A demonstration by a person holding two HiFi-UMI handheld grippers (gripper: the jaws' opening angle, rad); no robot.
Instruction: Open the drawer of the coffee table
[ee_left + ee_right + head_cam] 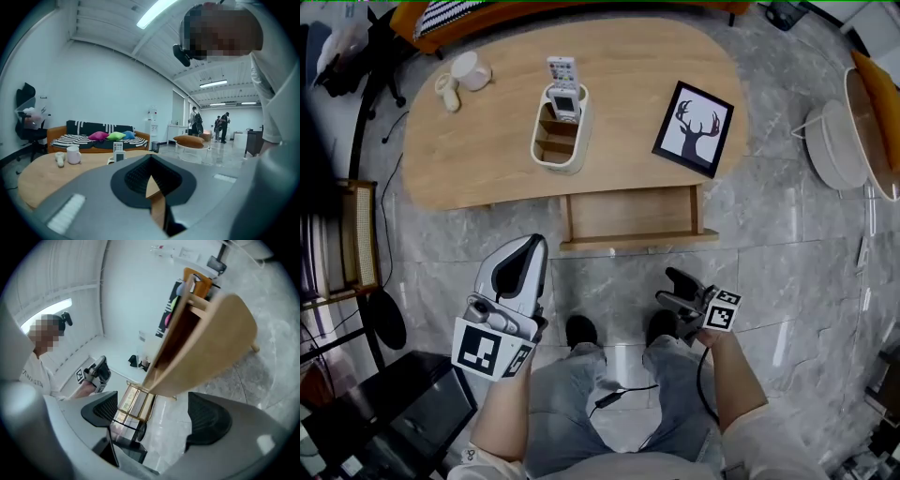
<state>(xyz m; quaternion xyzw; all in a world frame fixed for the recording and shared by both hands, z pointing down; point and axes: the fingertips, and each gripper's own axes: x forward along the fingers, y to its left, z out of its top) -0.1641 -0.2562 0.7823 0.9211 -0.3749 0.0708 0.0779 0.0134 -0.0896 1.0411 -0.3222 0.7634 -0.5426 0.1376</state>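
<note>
Drawer of light wood (630,216) is seen pulled out from under the oval wooden desk (469,159), on the desk's near side. Left claw (530,248) is held off the desk's near edge, jaws closed together, nothing gripped. Right claw (667,287) is held further from the desk, jaws spread apart, empty. Black-framed deer picture (694,128) and white oval organiser (561,131) are set on the desk.

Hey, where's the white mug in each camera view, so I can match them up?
Head view: white mug at upper left, on the coffee table.
Left gripper view: mug at middle left, on the table.
Right gripper view: not in it.
Shared landmark: the wooden table, in all three.
</note>
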